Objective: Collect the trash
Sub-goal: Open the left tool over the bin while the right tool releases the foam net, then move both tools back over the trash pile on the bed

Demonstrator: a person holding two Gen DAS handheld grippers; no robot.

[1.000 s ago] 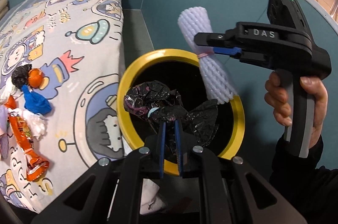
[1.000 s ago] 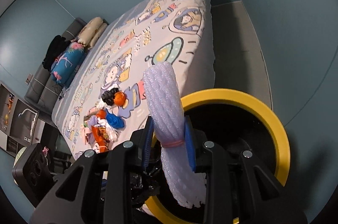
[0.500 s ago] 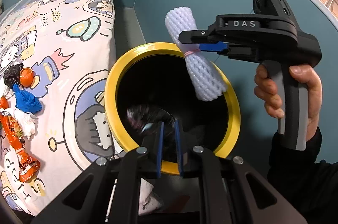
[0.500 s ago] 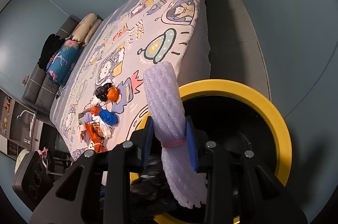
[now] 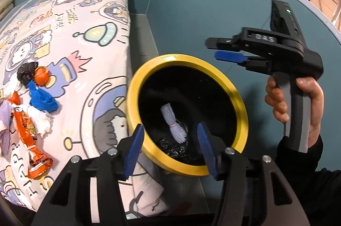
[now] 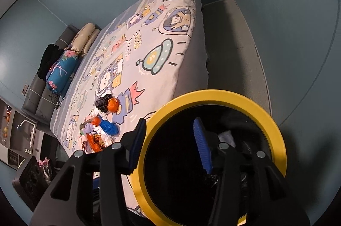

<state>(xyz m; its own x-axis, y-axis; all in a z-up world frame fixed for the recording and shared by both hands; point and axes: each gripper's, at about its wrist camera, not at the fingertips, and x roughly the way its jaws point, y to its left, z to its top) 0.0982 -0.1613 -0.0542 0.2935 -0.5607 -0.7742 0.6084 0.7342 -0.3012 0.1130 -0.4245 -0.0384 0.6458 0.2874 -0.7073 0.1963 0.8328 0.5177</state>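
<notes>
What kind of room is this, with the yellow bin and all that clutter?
Most likely a bedroom. A bed with a cartoon spaceship sheet fills most of the view, pillows are stacked at its far end against teal walls, and a yellow-rimmed bin stands on the floor beside it, with wrappers lying on the sheet.

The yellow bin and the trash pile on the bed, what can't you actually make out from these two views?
- Yellow bin: its dark inside hides what lies under the white foam net and black bag, left wrist view.
- Bin's lower body: cut off behind both grippers' frames.
- Trash pile: too small in the right wrist view; its left part is cut by the edge in the left.
</notes>
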